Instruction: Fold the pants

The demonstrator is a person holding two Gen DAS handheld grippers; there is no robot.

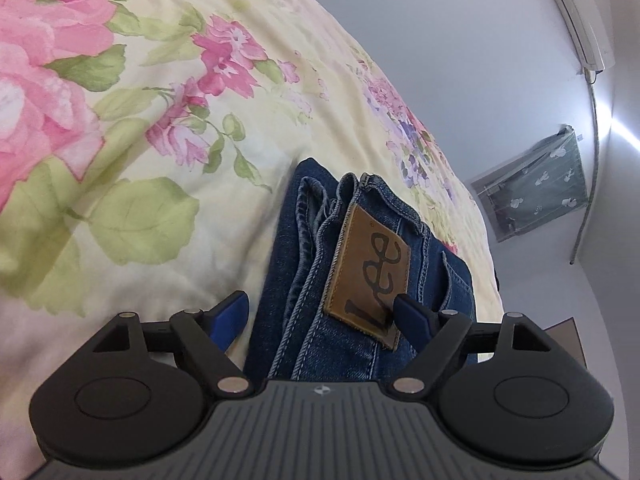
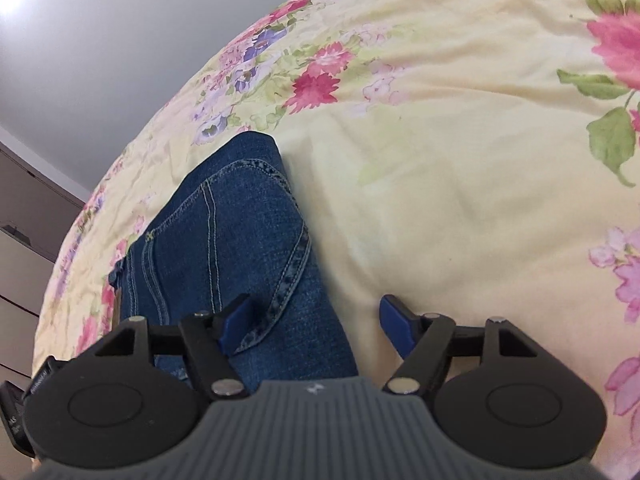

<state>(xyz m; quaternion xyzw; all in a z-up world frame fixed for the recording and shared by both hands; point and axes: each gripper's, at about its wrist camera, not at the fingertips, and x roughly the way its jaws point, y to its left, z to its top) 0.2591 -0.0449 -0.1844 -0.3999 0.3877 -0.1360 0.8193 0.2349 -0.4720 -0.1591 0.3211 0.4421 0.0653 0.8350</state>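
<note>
The blue jeans (image 1: 360, 264) lie folded into a compact stack on the floral bed sheet (image 1: 160, 120), with the brown leather waistband patch (image 1: 370, 276) on top. My left gripper (image 1: 320, 312) is open, its blue fingers on either side of the stack's near end, holding nothing. In the right wrist view the jeans (image 2: 232, 248) show a back pocket and seams. My right gripper (image 2: 314, 320) is open over the stack's near right edge; its left finger (image 2: 236, 324) is above the denim, its right finger (image 2: 396, 320) above the sheet (image 2: 460, 160).
The cream sheet with pink flowers covers the bed all around the jeans. Beyond the bed are a white wall, an air conditioner (image 1: 576, 12), a dark patterned curtain (image 1: 536, 184) and a brown cabinet (image 2: 24, 208).
</note>
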